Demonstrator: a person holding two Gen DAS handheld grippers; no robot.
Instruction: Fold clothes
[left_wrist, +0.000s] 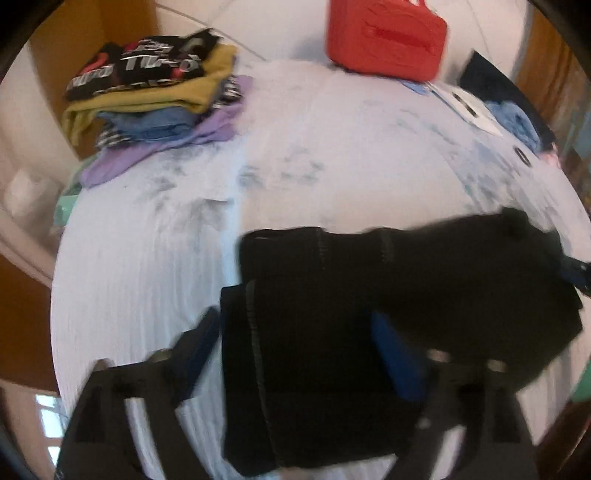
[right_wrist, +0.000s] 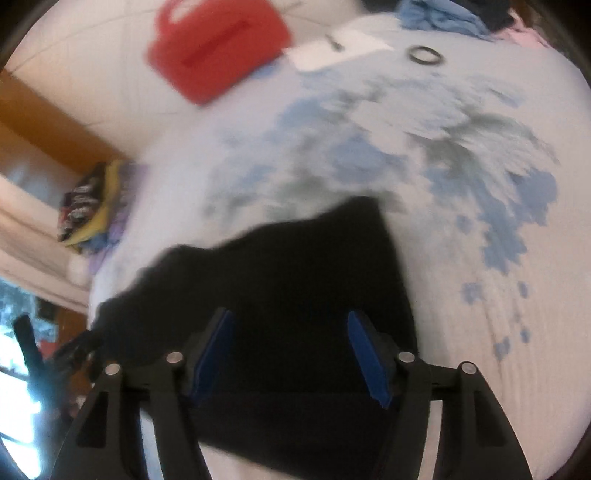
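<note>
black garment (left_wrist: 369, 314) | lies partly folded on the pale bedspread (left_wrist: 147, 258), at 6 o'clock in both views | left gripper (left_wrist: 299, 354) jaws spread wide, released, straddling cloth | right gripper (right_wrist: 291, 350) jaws apart over garment, not pinching | folded stack (left_wrist: 147, 85) at 10 o'clock | red bag (left_wrist: 384, 40) at 12 o'clock

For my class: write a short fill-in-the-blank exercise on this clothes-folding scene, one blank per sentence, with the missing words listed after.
1. The garment lying between the pads of the left gripper is ____ in colour.
2. The bag at the far edge of the bed is ____.
3. On the stack of folded clothes, the top item is black with ____ on it.
4. The right gripper hangs over the ____ garment.

Missing words: black; red; lettering; black
</note>
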